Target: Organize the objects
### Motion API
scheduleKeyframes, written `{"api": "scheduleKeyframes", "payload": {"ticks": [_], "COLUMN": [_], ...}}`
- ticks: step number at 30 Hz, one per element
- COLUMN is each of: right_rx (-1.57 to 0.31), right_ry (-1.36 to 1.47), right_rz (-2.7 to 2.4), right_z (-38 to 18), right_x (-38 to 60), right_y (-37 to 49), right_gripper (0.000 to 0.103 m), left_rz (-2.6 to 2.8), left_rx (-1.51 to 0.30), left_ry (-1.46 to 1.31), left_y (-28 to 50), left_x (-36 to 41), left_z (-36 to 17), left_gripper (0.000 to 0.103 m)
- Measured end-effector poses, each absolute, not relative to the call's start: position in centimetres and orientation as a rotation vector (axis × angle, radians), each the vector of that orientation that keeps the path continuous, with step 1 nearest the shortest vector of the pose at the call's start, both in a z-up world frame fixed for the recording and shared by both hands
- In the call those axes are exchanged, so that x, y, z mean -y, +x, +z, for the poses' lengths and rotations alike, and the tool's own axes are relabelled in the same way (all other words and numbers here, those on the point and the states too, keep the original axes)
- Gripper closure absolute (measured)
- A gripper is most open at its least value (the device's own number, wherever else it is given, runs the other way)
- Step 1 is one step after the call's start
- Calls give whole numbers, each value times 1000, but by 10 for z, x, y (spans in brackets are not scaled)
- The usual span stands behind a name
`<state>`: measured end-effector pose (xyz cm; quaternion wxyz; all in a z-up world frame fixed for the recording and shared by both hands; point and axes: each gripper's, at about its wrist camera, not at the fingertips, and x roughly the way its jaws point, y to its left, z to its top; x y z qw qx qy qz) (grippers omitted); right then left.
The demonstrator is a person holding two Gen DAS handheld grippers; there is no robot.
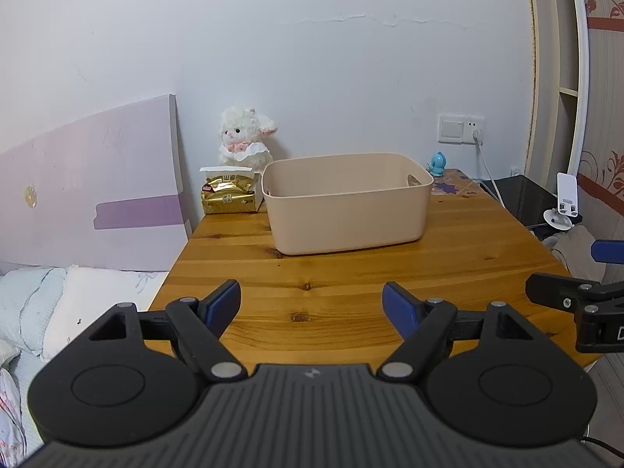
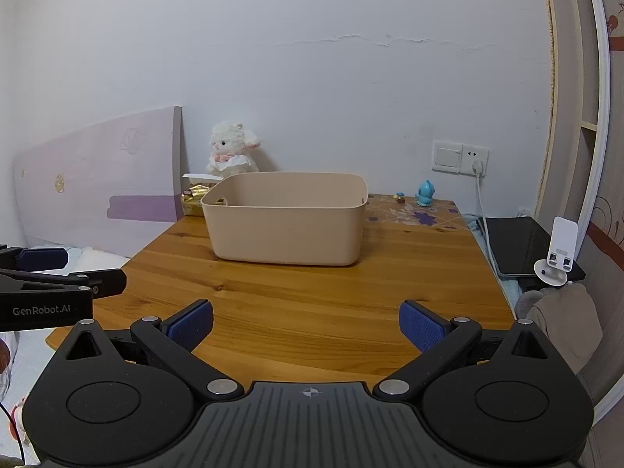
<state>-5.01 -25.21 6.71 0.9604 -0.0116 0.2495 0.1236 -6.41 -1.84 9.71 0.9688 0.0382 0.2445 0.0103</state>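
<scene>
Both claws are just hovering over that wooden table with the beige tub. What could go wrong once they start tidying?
Two risks, as guesses. The small blue figurine stands beside the white cable plugged into the wall socket, so the right gripper reaching there might snag it. The plush lamb and gold packet sit behind the beige bin, near the table's back left corner; the left gripper could shove the bin or knock them off.

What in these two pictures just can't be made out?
- Bin floor: both views, its own walls hide it.
- Gold packet: right view, bin covers most of it.
- Tiny thing beside the blue toy: too small to identify.
- Right gripper: left view, cut off by the edge.
</scene>
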Motion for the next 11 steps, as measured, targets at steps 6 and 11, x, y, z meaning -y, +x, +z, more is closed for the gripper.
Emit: {"api": "scheduleKeyframes", "payload": {"ticks": [6,11], "right_rx": [-507,-519], "right_ry": [-23,-22], "right_rz": [246,244], "right_z": [68,67], "right_x": [253,255], "right_y": [-42,-32], "right_gripper": [0,0], "left_rz": [26,31], "left_rx": [-492,-493], "left_ry": [80,71], "left_y": [-55,-48], "left_x": [16,13], "left_z": [100,101], "left_gripper": [21,19]}}
